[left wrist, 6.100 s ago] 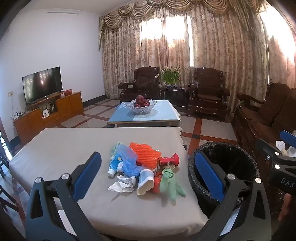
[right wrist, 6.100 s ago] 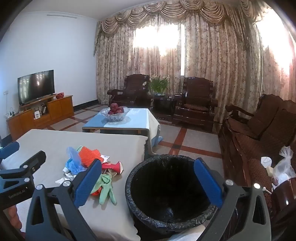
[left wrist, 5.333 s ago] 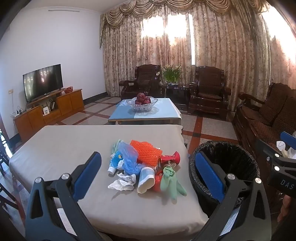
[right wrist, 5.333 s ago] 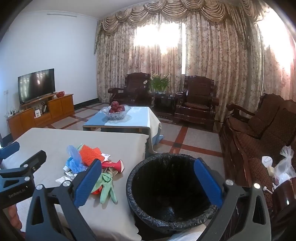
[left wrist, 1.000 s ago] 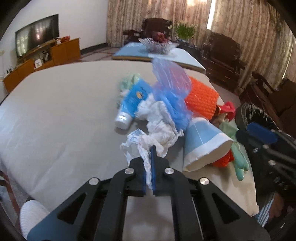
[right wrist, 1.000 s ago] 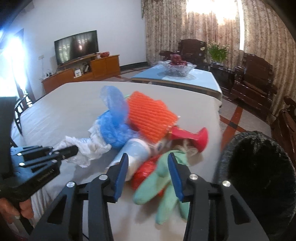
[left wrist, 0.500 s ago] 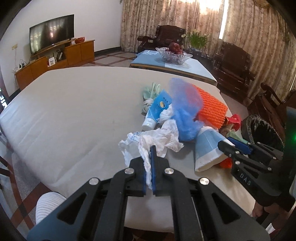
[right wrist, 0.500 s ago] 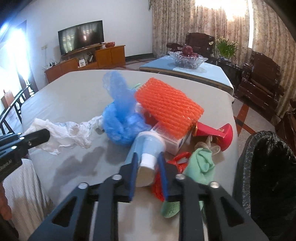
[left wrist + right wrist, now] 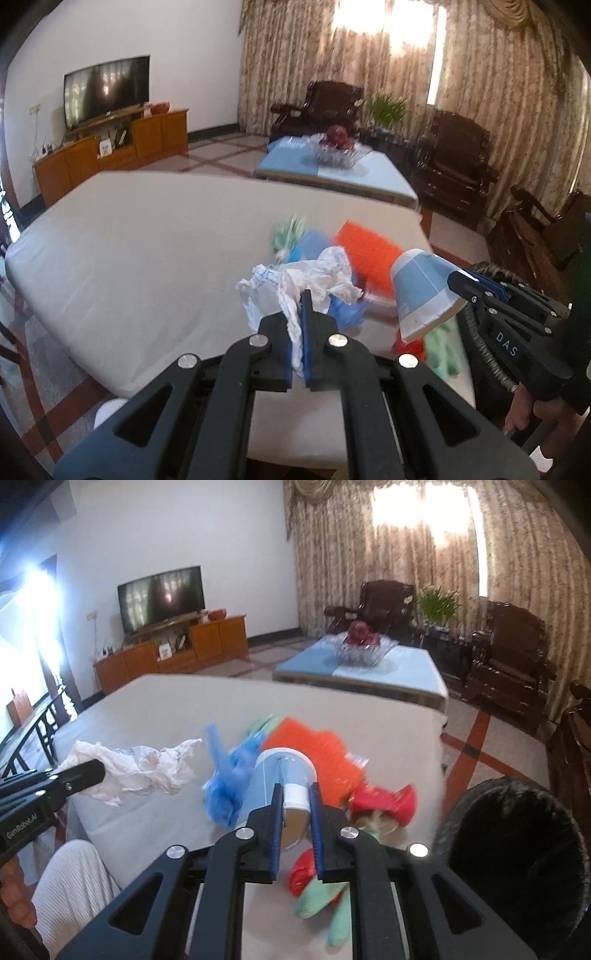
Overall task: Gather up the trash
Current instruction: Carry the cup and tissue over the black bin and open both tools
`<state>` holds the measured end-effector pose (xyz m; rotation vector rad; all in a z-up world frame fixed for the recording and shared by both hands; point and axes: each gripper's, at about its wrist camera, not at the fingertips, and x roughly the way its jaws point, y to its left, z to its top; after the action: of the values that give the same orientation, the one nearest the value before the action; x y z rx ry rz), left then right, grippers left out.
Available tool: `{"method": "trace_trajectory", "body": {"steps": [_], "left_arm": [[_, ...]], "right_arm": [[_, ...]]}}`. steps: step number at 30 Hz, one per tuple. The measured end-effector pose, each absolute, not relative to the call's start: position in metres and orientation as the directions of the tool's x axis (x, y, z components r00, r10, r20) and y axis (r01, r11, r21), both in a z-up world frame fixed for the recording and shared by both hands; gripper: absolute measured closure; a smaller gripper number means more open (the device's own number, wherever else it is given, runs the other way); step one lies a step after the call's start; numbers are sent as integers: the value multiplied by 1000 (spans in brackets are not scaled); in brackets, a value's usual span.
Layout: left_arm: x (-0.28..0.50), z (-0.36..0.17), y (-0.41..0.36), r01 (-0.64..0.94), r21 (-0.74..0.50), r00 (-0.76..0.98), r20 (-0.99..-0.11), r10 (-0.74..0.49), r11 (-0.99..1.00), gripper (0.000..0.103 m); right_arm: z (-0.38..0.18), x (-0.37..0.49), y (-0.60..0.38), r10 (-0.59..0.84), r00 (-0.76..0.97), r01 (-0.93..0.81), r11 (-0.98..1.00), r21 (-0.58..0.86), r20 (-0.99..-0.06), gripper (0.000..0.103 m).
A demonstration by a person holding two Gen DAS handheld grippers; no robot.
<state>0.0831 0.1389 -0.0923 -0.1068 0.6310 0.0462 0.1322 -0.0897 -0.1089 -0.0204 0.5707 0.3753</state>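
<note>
My left gripper (image 9: 300,317) is shut on a crumpled white tissue (image 9: 314,277) and holds it above the beige table (image 9: 147,240); it also shows in the right wrist view (image 9: 140,766). My right gripper (image 9: 296,805) is shut on a blue and white paper cup (image 9: 284,779), lifted off the table; the cup also shows in the left wrist view (image 9: 421,291). Below lie a blue plastic bag (image 9: 225,786), an orange foam net (image 9: 317,753), a red item (image 9: 388,799) and a green glove (image 9: 325,901). A black-lined trash bin (image 9: 517,849) stands at the table's right end.
A coffee table with a fruit bowl (image 9: 336,147) stands beyond the beige table. Dark wooden armchairs (image 9: 458,158) line the curtained wall. A TV on a wooden cabinet (image 9: 107,147) is at the left. A sofa (image 9: 546,229) stands to the right behind the bin.
Both grippers have risen off the table with their loads: the left with the tissue, the right with the paper cup. The rest of the pile stays on the table.
</note>
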Motion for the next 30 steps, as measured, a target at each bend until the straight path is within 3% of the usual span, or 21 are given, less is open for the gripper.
{"method": "trace_trajectory", "body": {"steps": [13,23,30], "left_arm": [[112,-68,23,209,-68,819,-533,-213,976,100],[153,-102,-96,425,-97,714,-575,-399,900,100],[174,-122,-146,497,-116,658,-596,-460,860,100]], "right_arm": [[-66,115,-212,113,879,-109,993,35,-463,89],[-91,112,-315,-112,851,137,991,11,-514,89],[-115,110,-356,-183,813,223,975,6,-553,89]]}}
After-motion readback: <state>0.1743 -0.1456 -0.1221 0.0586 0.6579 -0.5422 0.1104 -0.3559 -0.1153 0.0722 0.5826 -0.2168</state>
